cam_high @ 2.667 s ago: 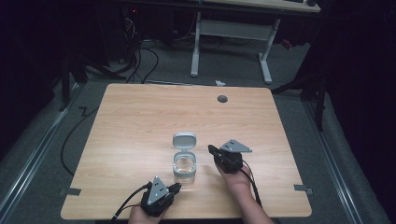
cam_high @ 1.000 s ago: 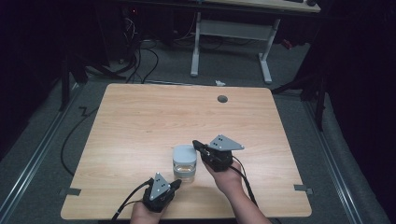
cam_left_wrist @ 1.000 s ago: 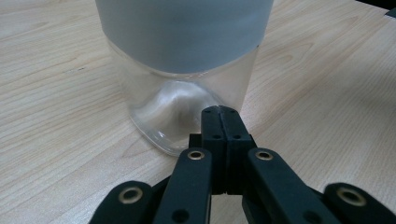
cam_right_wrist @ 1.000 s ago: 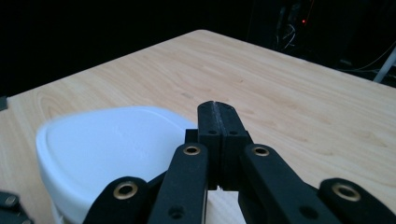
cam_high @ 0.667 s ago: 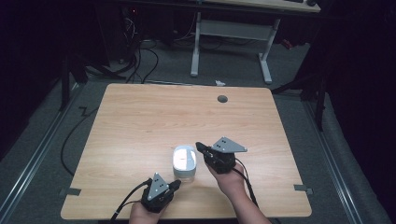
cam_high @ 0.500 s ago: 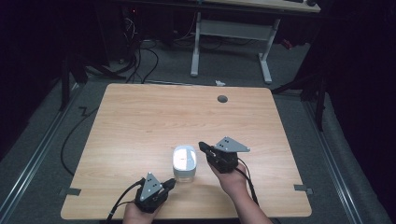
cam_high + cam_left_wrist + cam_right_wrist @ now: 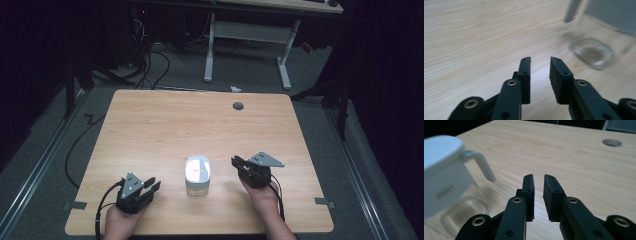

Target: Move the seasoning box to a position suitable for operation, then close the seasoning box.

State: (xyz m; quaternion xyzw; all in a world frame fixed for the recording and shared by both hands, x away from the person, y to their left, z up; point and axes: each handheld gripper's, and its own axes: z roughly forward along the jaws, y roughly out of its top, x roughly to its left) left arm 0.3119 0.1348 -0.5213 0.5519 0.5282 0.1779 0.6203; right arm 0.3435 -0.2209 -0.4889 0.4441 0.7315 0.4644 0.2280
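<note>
- Bench (image 7: 150, 125): light wood, carrying one clear container (image 7: 198, 182) near its 6 o'clock edge, white lid (image 7: 198, 169) seated on top.
- Left tongs (image 7: 150, 186), at the container's 8 o'clock: just been opening, nothing between them.
- Right tongs (image 7: 236, 163), at its 3 o'clock: likewise parted, empty.
- Advice: withdraw both level, clear of the lid's side clip (image 7: 482, 165), so nothing tips.
</note>
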